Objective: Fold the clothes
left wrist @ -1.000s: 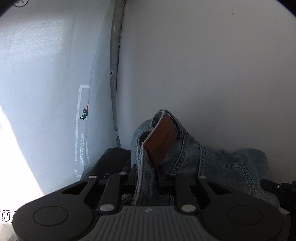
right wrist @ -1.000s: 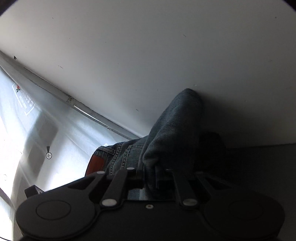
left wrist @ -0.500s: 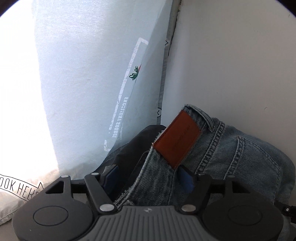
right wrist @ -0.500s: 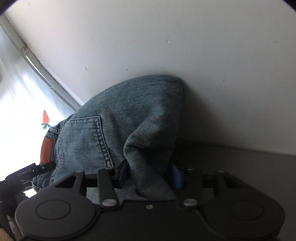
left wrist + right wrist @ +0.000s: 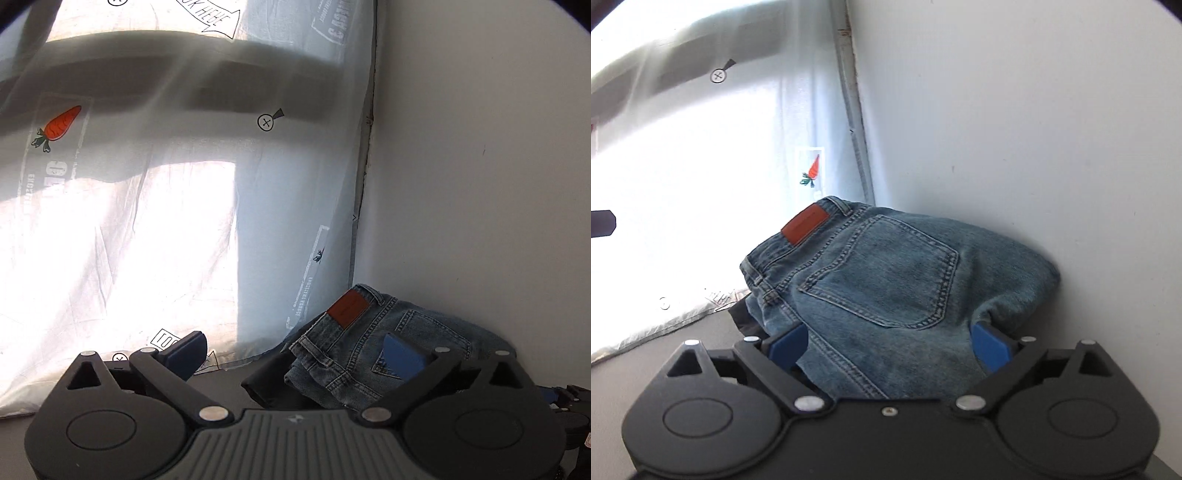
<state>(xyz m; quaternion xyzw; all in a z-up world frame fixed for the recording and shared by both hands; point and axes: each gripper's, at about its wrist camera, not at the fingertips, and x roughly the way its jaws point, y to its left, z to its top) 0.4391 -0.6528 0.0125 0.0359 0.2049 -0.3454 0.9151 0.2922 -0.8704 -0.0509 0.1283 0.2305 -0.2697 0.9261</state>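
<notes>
A folded pair of blue jeans (image 5: 354,343) with a brown leather patch (image 5: 349,308) lies against the wall, on top of a dark garment (image 5: 269,376). My left gripper (image 5: 295,350) is pulled back from the jeans. Its jaws are opening wide, with only the waistband's near edge between the blue pads and nothing pressed. In the right wrist view the jeans (image 5: 894,266) show a back pocket and the patch (image 5: 804,229). My right gripper (image 5: 888,343) has its jaws opening too. Denim lies loosely between its fingers (image 5: 990,345), and the pads stand clear of it.
A thin white printed sheet (image 5: 147,221) with carrot pictures hangs on the left, brightly backlit. A plain white wall (image 5: 480,184) stands right behind the jeans. Everything rests on a dark surface (image 5: 221,380). The right gripper's black body (image 5: 569,398) shows at the left view's right edge.
Both grippers were shut on the jeans and have let go, opening wide and drawing back and up. The jeans have settled flat against the wall.
</notes>
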